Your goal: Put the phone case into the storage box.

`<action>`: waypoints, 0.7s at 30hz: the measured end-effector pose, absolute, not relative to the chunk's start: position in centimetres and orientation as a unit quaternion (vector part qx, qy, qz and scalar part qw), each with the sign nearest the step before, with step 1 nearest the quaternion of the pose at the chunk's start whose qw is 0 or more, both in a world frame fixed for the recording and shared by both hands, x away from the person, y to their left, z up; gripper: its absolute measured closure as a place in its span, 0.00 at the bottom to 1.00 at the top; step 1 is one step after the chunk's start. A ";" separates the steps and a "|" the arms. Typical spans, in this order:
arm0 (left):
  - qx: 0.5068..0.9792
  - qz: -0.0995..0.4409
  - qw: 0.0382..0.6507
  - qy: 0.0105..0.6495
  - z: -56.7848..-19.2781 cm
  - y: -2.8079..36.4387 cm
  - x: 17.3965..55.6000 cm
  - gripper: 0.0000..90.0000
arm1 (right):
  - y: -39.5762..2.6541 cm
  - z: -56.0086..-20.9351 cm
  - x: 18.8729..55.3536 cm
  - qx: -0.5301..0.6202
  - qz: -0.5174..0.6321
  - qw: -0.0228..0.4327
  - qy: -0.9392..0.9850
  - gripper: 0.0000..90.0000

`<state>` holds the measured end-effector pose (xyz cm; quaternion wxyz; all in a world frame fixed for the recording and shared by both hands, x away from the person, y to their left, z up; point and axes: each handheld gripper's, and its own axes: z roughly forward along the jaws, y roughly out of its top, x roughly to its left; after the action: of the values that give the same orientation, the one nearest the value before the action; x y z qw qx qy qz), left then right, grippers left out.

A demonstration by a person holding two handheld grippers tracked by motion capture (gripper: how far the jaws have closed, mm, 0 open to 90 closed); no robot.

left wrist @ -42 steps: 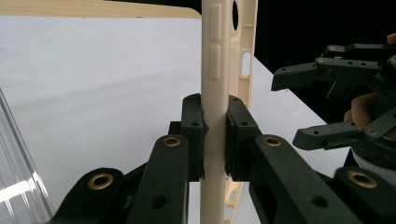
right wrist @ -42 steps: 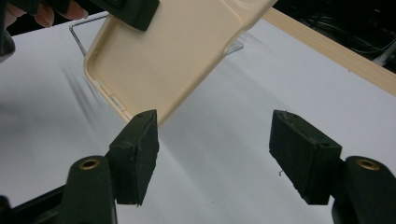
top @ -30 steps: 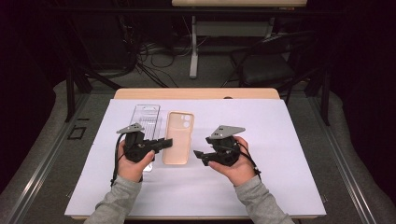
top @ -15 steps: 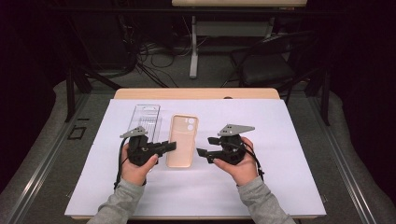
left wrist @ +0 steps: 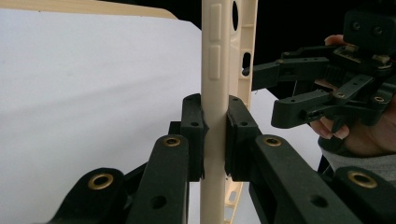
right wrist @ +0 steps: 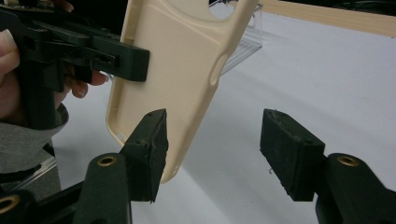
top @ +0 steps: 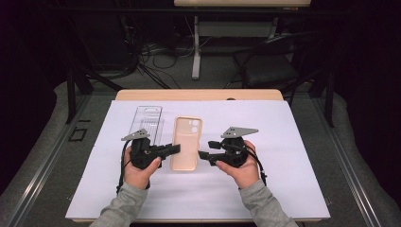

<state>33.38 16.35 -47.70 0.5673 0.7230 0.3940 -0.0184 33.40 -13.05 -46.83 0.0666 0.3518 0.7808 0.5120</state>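
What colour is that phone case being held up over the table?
The phone case is a pale cream-beige all over, clearest in the right gripper view.

From the right gripper view I see my right gripper (right wrist: 212,154) with jaws spread apart, nothing between them. The beige phone case (right wrist: 177,70) hangs tilted above the white sheet (right wrist: 317,70), its edge clamped by the left gripper (right wrist: 126,58). A clear plastic package (right wrist: 240,44) lies behind it.
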 end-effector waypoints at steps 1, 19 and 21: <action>0.723 -0.018 0.567 0.394 -47.7 16.3 33.4 0.90 | -13.1 -46.9 33.4 0.352 0.512 0.063 0.781 0.46; 0.726 -0.023 0.573 0.379 -47.8 15.5 32.9 0.90 | -13.2 -47.9 33.7 0.377 0.541 0.004 0.752 0.60; 0.727 -0.022 0.573 0.379 -47.9 15.4 32.8 0.90 | -13.3 -48.1 33.8 0.380 0.547 0.001 0.746 0.61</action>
<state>32.84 15.42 -47.86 0.5728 0.7266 0.3788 -0.0222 33.83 -13.33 -48.07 0.0007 0.3799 0.7459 0.5471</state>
